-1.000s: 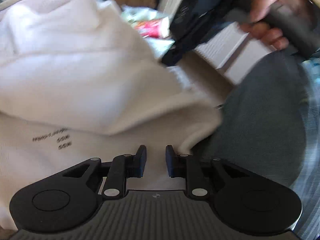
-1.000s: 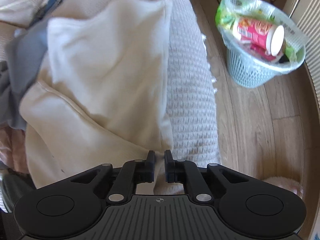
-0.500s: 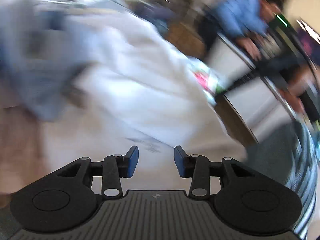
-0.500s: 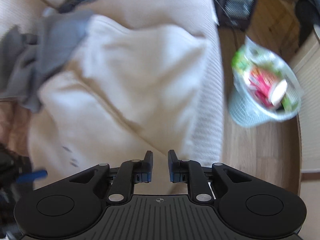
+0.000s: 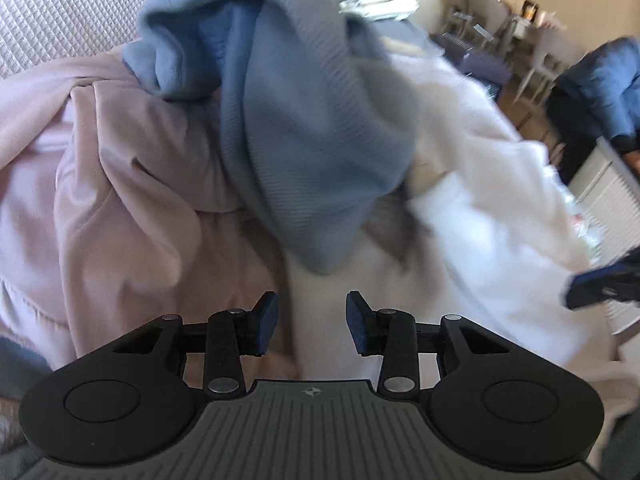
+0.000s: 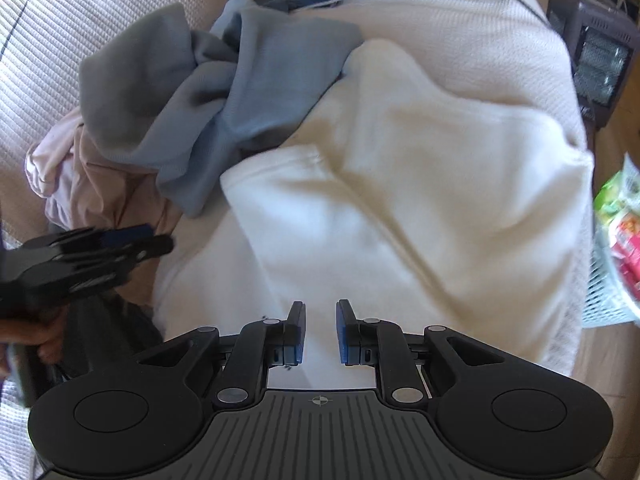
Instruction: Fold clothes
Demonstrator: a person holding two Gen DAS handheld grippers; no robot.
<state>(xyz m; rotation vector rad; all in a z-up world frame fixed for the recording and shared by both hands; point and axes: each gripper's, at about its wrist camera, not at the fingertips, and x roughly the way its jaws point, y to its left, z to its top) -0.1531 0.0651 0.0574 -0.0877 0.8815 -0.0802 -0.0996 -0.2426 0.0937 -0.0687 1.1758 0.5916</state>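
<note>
1. Upper left of my left view: a white quilted bedspread (image 5: 60,8).
2. Upper right: pale chairs (image 5: 476,12) by a cream wall.
3. Right edge of my right view: a white basket (image 6: 604,300) on wooden floor (image 6: 600,360); upper right, a dark heater (image 6: 600,60).

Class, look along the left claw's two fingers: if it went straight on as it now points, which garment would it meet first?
Probably the blue-grey garment, bunched directly ahead of the left claw, whose jaws are closing on nothing; depth is unclear.

A cream garment (image 6: 400,184) lies folded near the sofa's front edge. A crumpled blue-grey garment (image 6: 224,92) overlaps its far-left corner, heaped on a rumpled pale pink garment (image 5: 120,184) toward the backrest.
</note>
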